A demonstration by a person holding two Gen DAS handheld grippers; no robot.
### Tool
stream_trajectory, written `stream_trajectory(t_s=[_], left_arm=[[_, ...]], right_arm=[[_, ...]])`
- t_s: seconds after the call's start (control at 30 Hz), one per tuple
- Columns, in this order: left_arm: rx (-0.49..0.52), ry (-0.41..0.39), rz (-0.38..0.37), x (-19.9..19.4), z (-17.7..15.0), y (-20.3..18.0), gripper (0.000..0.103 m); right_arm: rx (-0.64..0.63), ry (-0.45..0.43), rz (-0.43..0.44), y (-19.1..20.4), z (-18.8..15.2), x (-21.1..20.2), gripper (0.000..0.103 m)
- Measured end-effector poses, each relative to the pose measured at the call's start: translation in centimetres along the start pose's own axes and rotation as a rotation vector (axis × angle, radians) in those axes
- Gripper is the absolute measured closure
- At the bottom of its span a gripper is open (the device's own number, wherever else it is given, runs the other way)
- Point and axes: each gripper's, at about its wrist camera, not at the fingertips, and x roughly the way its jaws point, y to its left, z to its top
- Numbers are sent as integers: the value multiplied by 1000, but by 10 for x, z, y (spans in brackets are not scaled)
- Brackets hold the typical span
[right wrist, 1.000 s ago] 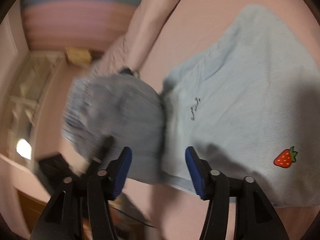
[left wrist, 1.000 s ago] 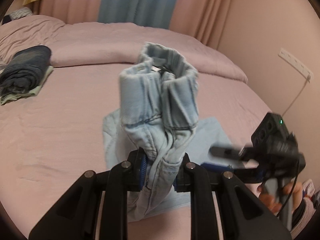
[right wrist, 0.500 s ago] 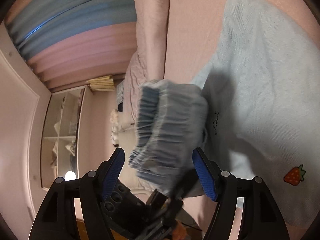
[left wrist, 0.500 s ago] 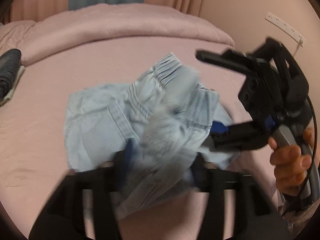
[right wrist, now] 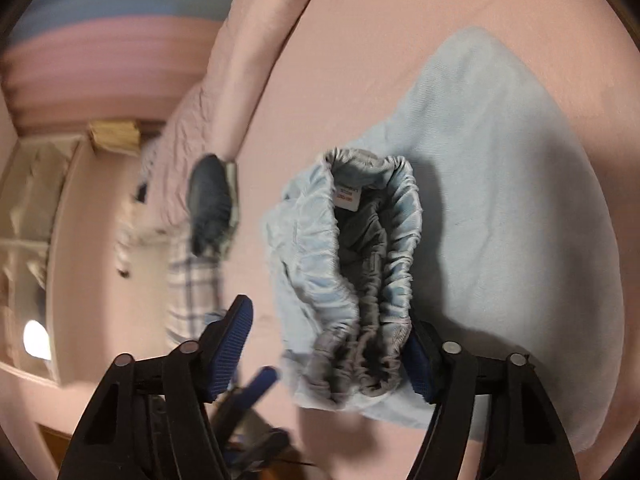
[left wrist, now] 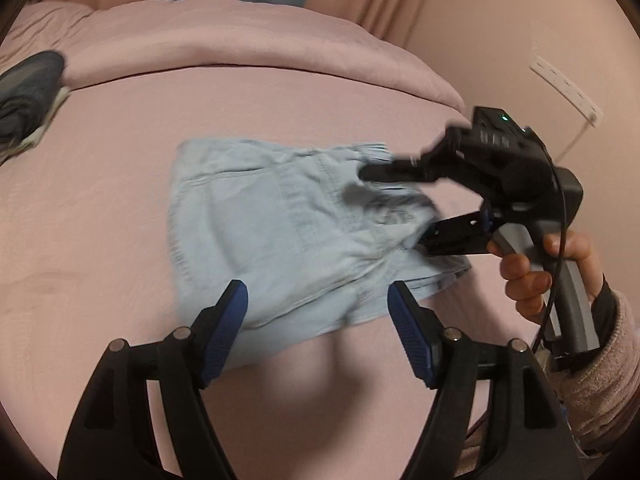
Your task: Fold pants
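Note:
Light blue denim pants (left wrist: 280, 232) lie spread on the pink bed, over a pale blue shirt (right wrist: 512, 184). My left gripper (left wrist: 320, 328) is open and empty, just in front of the pants' near edge. My right gripper (left wrist: 394, 212) is at the pants' right end, at the elastic waistband. In the right wrist view the bunched waistband (right wrist: 360, 264) sits between my right gripper's (right wrist: 328, 348) open fingers, against the right pad (right wrist: 416, 364). The left pad (right wrist: 228, 348) stands clear of it.
A folded dark garment (left wrist: 24, 92) on a pale cloth lies at the bed's far left; it also shows in the right wrist view (right wrist: 210, 204). A pink duvet roll (left wrist: 240, 36) crosses the bed's far side. A wall with a power strip (left wrist: 564, 88) is to the right.
My left gripper let go of the pants and opened. The pants dropped from a raised bundle to lying spread on the bed. My right gripper moved in around the waistband.

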Motion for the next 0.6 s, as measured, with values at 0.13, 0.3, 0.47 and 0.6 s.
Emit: stream_trajectory(t_s=[0.13, 0.3, 0.47, 0.6], left_arm=[[-79, 10, 62, -9, -12, 20, 30], [-129, 0, 85, -18, -14, 33, 30], [-120, -13, 103, -23, -14, 33, 30], [-124, -14, 99, -22, -13, 32, 30]], right_arm=[[-97, -11, -126, 10, -1, 10, 62], [-188, -53, -175, 26, -6, 7, 69], [-259, -95, -143, 48, -5, -5, 71], [-273, -131, -128, 51, -2, -22, 71]])
